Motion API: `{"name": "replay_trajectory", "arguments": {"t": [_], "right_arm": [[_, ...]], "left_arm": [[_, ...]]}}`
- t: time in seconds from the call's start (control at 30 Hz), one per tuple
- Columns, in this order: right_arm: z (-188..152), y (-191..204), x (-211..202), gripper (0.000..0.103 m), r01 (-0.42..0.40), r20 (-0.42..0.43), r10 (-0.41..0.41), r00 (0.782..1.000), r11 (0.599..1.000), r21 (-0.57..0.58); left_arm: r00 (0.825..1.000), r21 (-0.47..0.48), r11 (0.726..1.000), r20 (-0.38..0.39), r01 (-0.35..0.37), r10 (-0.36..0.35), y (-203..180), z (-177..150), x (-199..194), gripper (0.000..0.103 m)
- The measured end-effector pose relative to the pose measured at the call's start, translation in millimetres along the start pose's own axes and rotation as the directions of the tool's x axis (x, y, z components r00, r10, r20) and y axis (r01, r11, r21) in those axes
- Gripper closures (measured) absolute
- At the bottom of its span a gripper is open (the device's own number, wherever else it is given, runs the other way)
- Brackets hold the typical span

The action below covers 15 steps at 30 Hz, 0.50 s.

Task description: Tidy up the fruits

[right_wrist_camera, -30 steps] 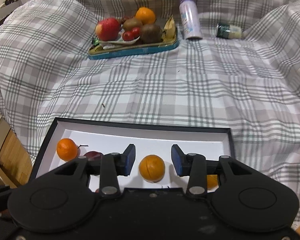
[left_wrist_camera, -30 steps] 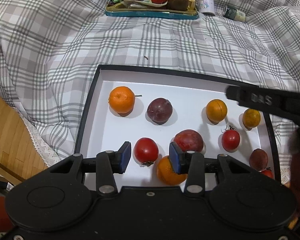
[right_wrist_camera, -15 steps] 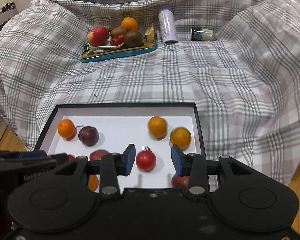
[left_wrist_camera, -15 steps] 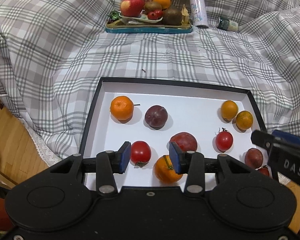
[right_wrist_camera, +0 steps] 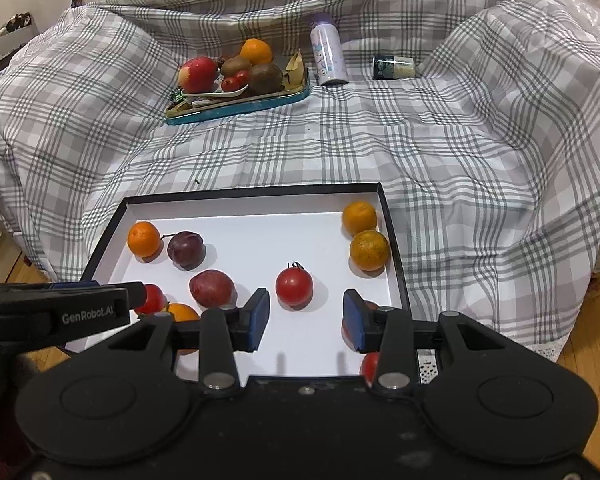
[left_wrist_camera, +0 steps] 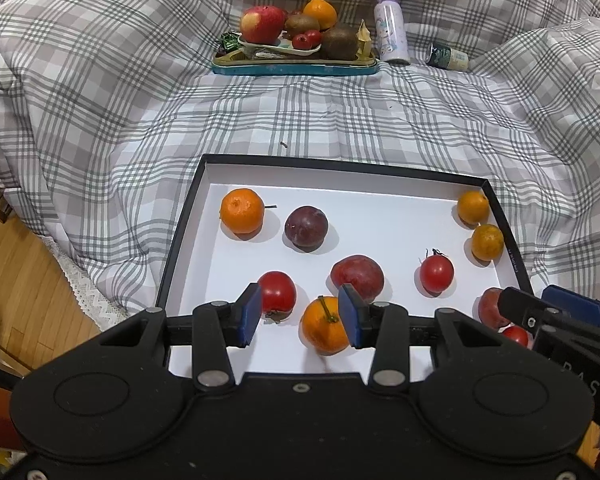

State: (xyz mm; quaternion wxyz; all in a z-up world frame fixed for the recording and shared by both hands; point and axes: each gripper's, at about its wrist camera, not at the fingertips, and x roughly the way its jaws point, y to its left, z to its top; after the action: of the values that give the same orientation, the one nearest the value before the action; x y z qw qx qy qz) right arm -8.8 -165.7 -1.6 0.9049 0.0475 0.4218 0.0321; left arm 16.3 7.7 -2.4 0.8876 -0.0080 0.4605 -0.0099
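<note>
1. Left tool [left_wrist_camera: 298, 316]: spread wide, gripping nothing, above the near edge of the white tray [left_wrist_camera: 364, 210].
2. Right tool [right_wrist_camera: 306, 320]: likewise spread and empty.
3. Oranges [left_wrist_camera: 242, 211], plum [left_wrist_camera: 306, 226] and tomatoes [right_wrist_camera: 294, 285] scattered inside the tray on a plaid bedcover [left_wrist_camera: 100, 100].

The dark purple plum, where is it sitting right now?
The dark purple plum lies in the far-left part of the black box, just right of the stemmed orange; both views show it.

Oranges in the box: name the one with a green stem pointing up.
The near orange, just ahead of the left gripper, beside the red tomato. The other three show no such upright stem.
</note>
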Motion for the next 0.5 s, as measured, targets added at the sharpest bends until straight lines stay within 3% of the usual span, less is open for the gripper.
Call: {"name": "replay_trajectory", "arguments": {"t": [0.5], "right_arm": [[-1.9, -2.3, -2.8, 0.059, 0.004, 0.001, -0.004, 1.000, 1.000, 0.009]], "left_arm": [[1.000, -0.005, 1.000, 0.004, -0.003, 0.003, -0.9, -9.3, -4.2, 0.053]]}}
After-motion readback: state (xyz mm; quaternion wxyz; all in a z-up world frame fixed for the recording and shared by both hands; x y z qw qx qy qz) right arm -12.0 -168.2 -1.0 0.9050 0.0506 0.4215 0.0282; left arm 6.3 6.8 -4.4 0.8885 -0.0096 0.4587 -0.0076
